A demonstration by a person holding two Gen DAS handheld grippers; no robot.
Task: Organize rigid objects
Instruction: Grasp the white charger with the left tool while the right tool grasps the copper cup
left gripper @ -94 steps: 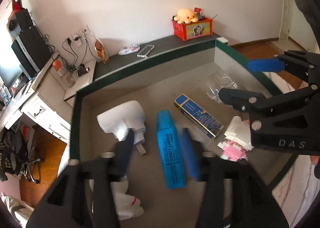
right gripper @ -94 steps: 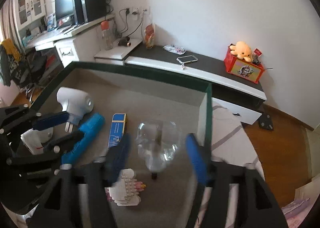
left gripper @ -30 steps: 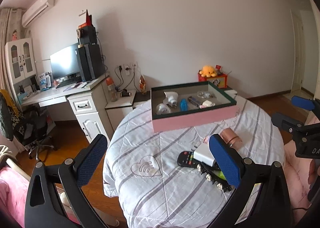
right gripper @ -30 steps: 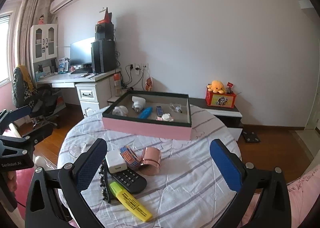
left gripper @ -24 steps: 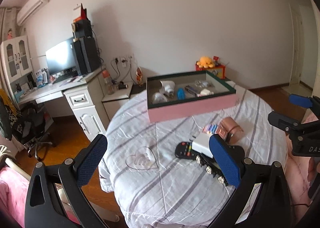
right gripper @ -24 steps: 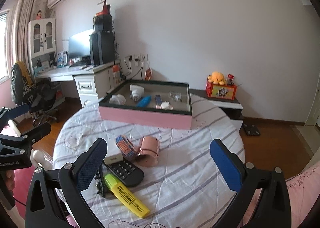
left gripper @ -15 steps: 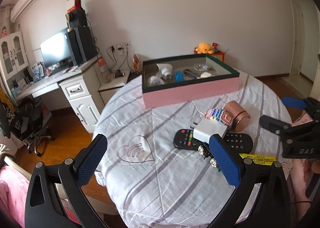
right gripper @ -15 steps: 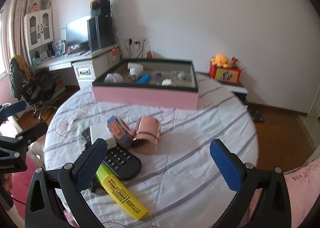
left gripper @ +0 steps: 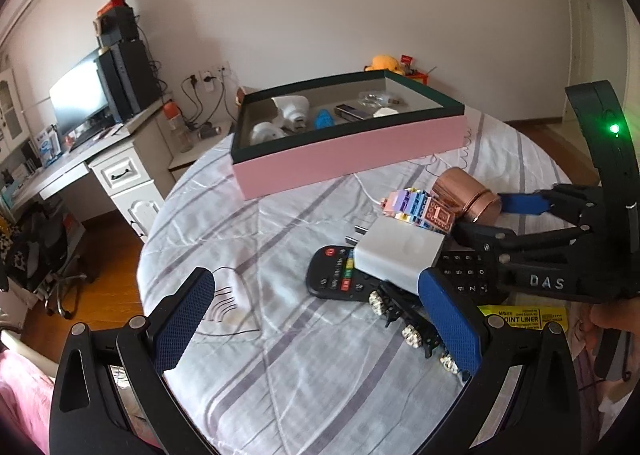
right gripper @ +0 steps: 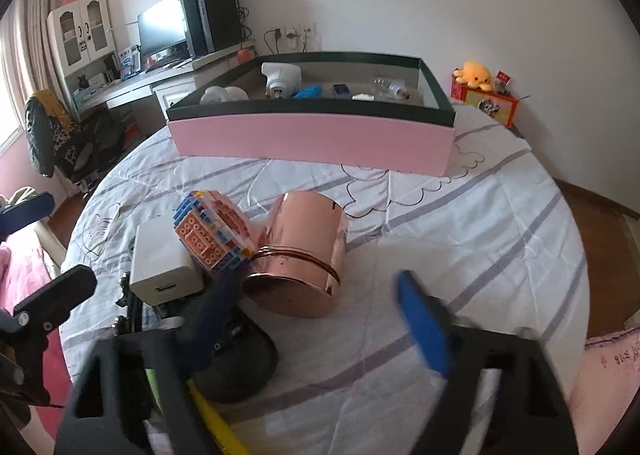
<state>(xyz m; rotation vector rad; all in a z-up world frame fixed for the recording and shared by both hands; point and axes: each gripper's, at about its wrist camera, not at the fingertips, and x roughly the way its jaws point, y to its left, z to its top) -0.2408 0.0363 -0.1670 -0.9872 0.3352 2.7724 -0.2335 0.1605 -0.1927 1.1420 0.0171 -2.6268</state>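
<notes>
A copper cup [right gripper: 300,251] lies on its side on the striped tablecloth, its base toward me. My right gripper [right gripper: 318,325] hangs just short of it, jaws closing, pads not touching; the cup lies ahead of the gap. The same right gripper [left gripper: 498,217] shows beside the cup [left gripper: 466,195] in the left wrist view. Left of the cup lie a coloured block toy [right gripper: 216,235], a white charger [right gripper: 164,267], a black remote [left gripper: 340,275], a black beaded clip [left gripper: 404,319] and a yellow highlighter [left gripper: 524,317]. My left gripper [left gripper: 316,321] stands wide open over the cloth, holding nothing.
A pink box with a dark green rim [right gripper: 312,135] stands at the table's far side, with several items inside. The round table [right gripper: 500,215] drops off on all sides. A desk with a monitor [left gripper: 80,103] stands beyond, on the left. A hand [left gripper: 608,323] holds the right gripper.
Both grippers have sunk and tipped toward the table, so the loose objects now fill the views. The right gripper's jaws have narrowed from wide open and stand near the copper cup.
</notes>
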